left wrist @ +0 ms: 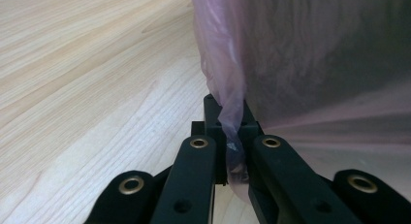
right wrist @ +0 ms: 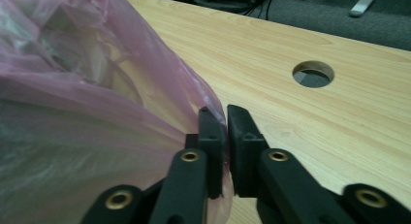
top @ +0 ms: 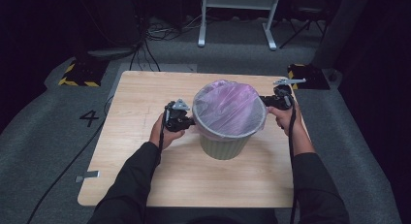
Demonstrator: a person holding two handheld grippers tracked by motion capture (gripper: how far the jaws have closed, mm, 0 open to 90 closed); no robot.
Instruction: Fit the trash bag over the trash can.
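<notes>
Hands come in from the bottom of the high view, each with a gripper at the rim of a pale green bin [top: 224, 147] that stands near the middle of the wooden table [top: 131, 170]. A pink bag [top: 229, 107] is stretched over the bin's mouth. The left gripper [top: 190, 121] meets the bag's left edge, the right gripper [top: 265, 100] its far right edge; the jaw tips are too small to read here. Bare tabletop lies open to the left and in front of the bin, while the right edge is close behind the right hand.

Left gripper view: the jaws are pressed together on a twisted fold of the bag [left wrist: 231, 122]. The film hides the bin's wall. Open wood [left wrist: 87, 88] spreads away on the left.

Right gripper view: the jaws stand nearly together, pinching the bag's [right wrist: 97, 112] edge where it runs down between them. Beyond them is bare wood and a round hole [right wrist: 313, 73] in the tabletop, with the far edge near.
</notes>
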